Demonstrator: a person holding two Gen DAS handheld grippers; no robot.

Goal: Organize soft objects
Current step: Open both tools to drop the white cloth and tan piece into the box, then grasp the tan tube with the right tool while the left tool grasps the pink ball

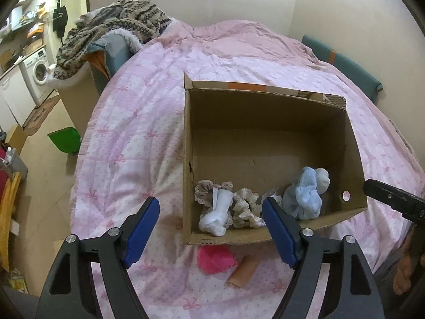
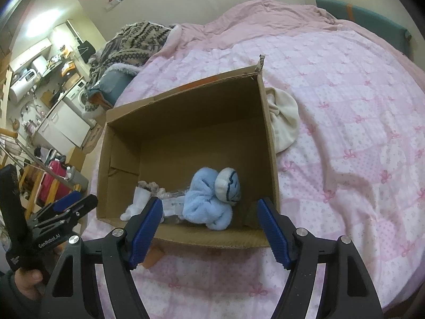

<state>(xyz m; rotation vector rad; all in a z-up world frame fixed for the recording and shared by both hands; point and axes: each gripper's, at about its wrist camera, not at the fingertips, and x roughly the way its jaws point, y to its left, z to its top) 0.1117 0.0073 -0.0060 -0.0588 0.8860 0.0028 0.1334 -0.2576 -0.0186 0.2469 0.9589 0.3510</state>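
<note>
- Both tools are spread wide and hold nothing: left tool [image 1: 211, 228], right tool [image 2: 209, 228], each hovering at the near wall of the cardboard box [image 1: 356, 159].
- Just below my left tool, on the bed [image 1: 132, 133] outside the box, lies a pink soft bundle [image 1: 215, 259]; I judge it light and squashy, best pinched across its bulk.
- Beside it lies a tan roll [image 1: 243, 271].
- Inside the box, ahead of my right tool, sits a blue fluffy bundle [image 2: 204, 202].
- Beyond the box's right wall rests a cream cloth [image 2: 284, 117], limp and likely to drape.
</note>
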